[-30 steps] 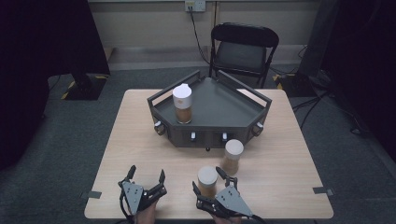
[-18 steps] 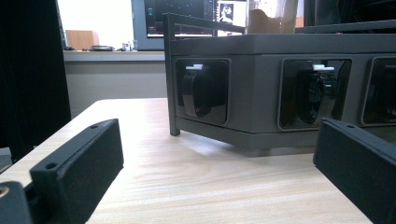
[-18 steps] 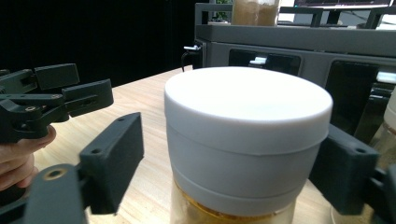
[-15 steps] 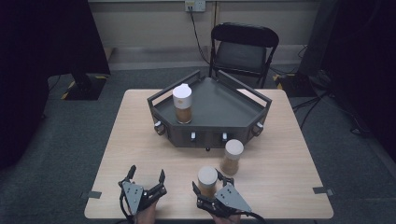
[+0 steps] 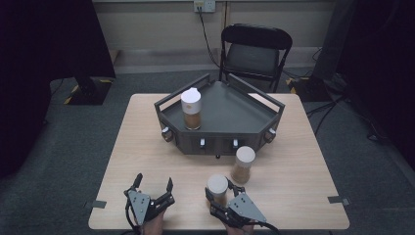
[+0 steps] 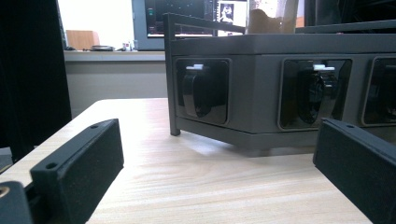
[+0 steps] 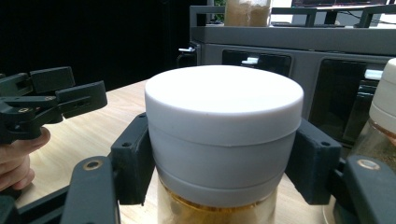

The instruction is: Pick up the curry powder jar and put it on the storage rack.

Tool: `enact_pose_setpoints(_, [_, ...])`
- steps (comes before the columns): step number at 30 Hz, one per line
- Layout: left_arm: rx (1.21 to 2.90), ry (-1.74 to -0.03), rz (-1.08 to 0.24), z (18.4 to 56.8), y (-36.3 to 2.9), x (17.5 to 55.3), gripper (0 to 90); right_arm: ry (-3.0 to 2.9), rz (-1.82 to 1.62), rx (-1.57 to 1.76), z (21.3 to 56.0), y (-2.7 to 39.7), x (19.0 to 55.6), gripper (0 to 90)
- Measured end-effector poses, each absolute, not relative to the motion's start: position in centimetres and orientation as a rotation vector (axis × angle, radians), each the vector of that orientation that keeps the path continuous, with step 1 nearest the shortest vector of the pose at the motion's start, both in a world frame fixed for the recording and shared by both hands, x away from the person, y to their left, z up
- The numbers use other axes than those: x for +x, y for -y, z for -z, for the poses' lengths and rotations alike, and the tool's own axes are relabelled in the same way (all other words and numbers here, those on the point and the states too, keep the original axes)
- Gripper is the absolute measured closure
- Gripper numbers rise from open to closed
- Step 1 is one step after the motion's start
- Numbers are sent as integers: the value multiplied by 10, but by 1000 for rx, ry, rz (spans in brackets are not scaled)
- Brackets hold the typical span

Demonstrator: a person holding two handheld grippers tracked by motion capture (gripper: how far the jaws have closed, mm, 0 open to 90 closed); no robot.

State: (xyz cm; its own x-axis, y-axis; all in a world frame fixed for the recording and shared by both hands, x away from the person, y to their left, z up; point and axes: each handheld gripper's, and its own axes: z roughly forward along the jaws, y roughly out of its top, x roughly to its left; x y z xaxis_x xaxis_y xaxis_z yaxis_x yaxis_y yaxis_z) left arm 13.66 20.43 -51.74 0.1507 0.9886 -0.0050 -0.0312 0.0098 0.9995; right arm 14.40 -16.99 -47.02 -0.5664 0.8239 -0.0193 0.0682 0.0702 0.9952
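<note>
Near the table's front edge, our right gripper (image 5: 219, 194) has just been closing; its jaws now clamp the near jar (image 7: 223, 140) at its white lid. Left gripper (image 5: 153, 187) gapes, idle. Lift straight, keeping the jar upright and clear of the second jar (image 5: 243, 164).

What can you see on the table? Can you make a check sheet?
Surface: wooden table, bare at the left.
Job's things: near jar in the right gripper; second jar beside it; third jar on the grey tray.
Clutter: nothing seen.
Grippers: right gripper fingers have just closed onto the near jar's lid; left gripper open, empty.
Cables: wall cable behind; cables on the floor at right.
Surroundings: folding chair, grey floor.
</note>
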Motion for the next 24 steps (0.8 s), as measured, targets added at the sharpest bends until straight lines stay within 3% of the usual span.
enact_pose_setpoints(24, [1243, -1086, -1114, 517, -203, 137, 14, -1742, -1549, 900, 454, 173, 141, 336])
